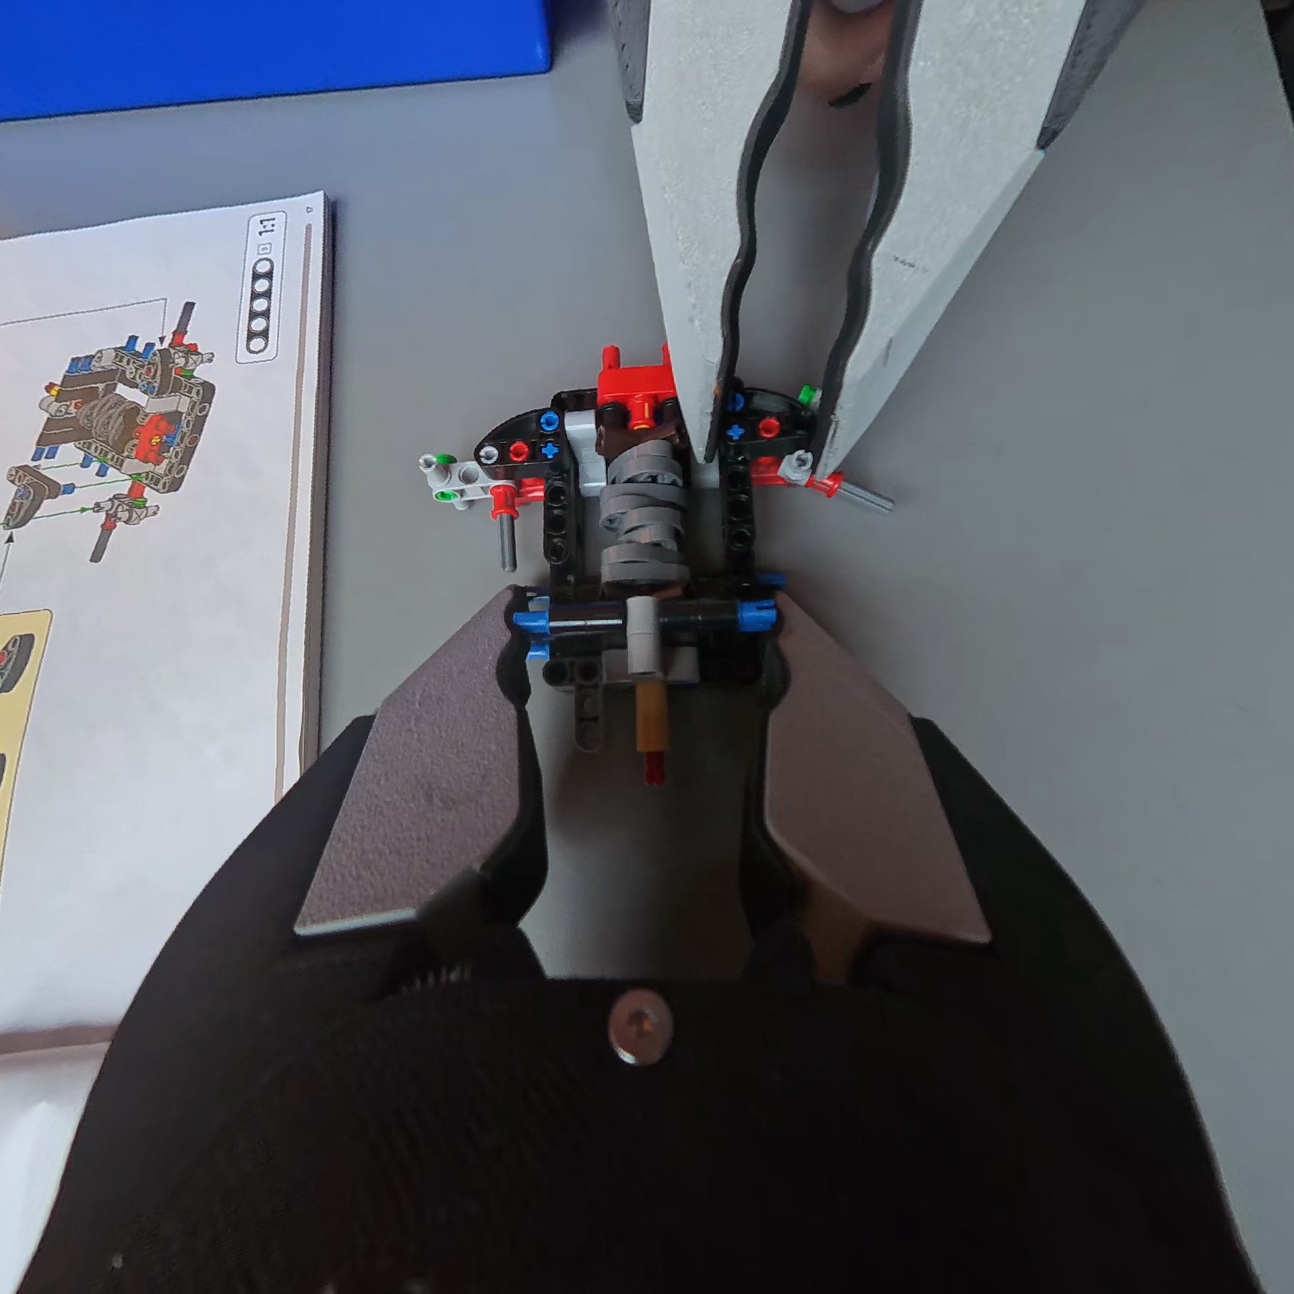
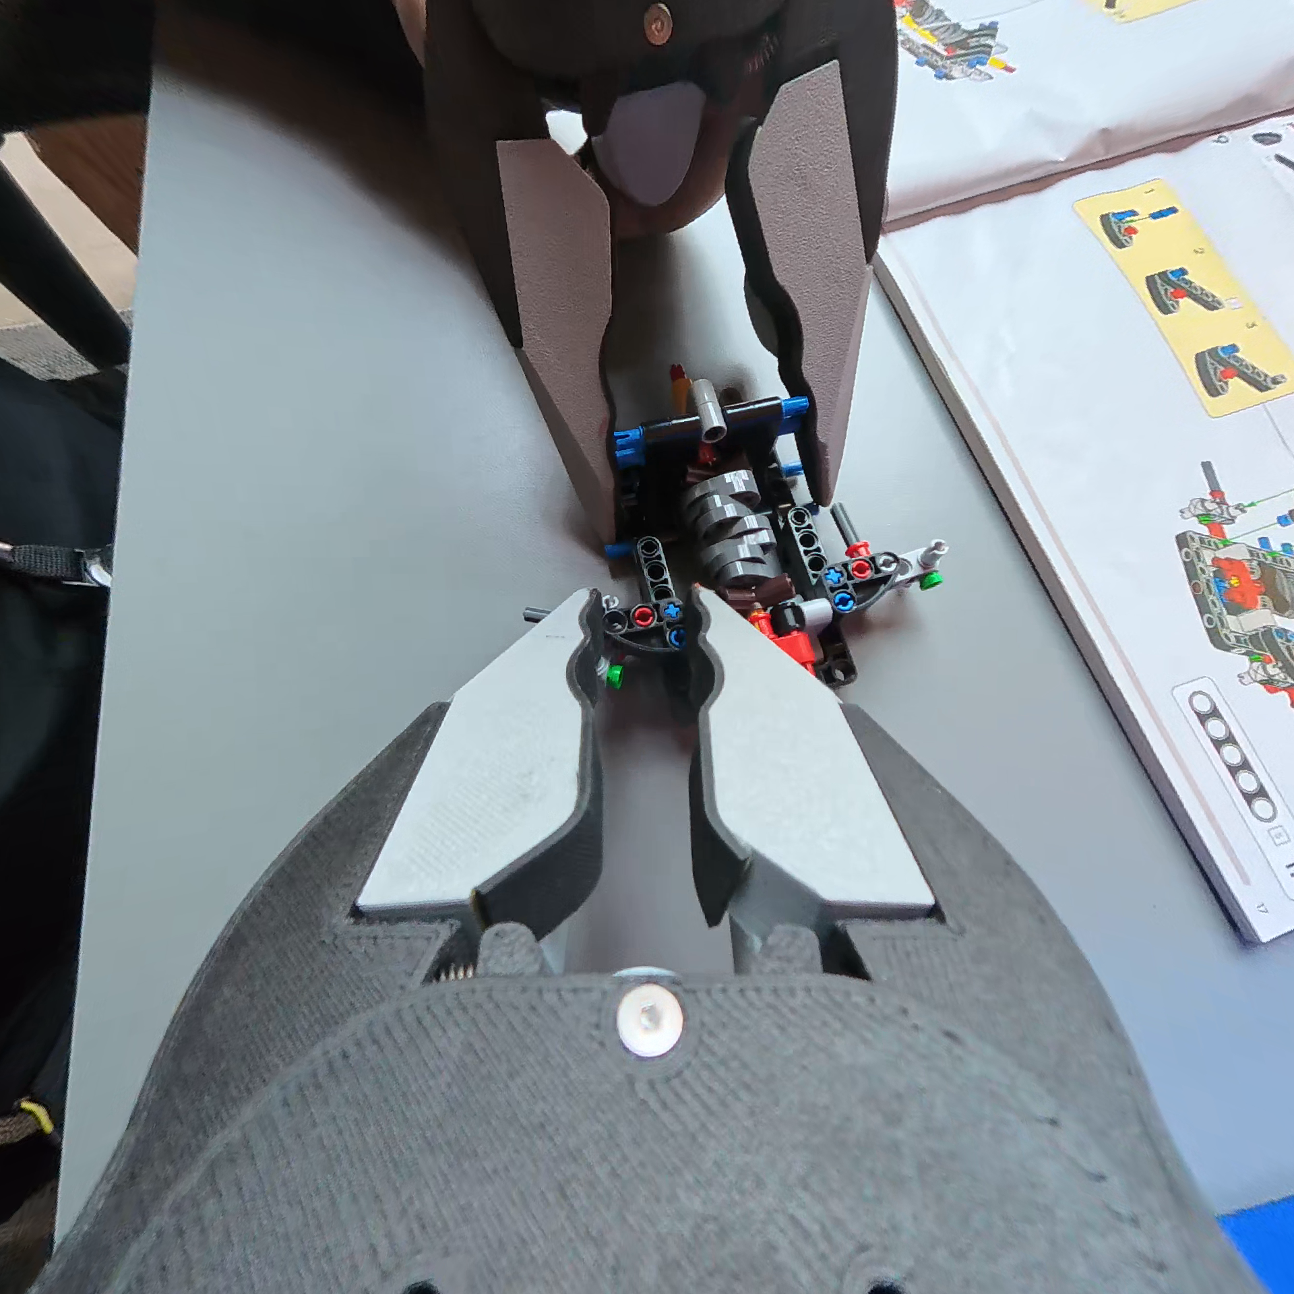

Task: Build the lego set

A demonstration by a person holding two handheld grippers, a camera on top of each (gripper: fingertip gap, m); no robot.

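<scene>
Two grippers meet over one small lego assembly (image 1: 648, 532) on the grey table (image 1: 1050, 700), coming at it from opposite ends. From the left wrist view, the left gripper (image 1: 648, 630) has its dark fingers pressed against either side of the near end of the black frame, clamped onto it where the blue pins stick out. A stack of grey discs (image 1: 643, 522) runs down the middle of the frame and a red block (image 1: 634, 381) sits at the far end. The right gripper (image 1: 770, 437) reaches in from the top, its pale fingers squeezing the black curved arm (image 1: 770, 420) on the far right corner. An open instruction booklet (image 1: 161, 560) lies to the left, with a blue box (image 1: 266, 49) beyond it.

From the right wrist view, the right gripper (image 2: 644, 620) grips that same curved arm (image 2: 648, 620) between its tips, a green pin (image 2: 615, 674) just below. The left gripper (image 2: 714, 483) pinches the far end of the assembly (image 2: 728, 532), and the booklet (image 2: 1050, 420) lies off to the right
</scene>
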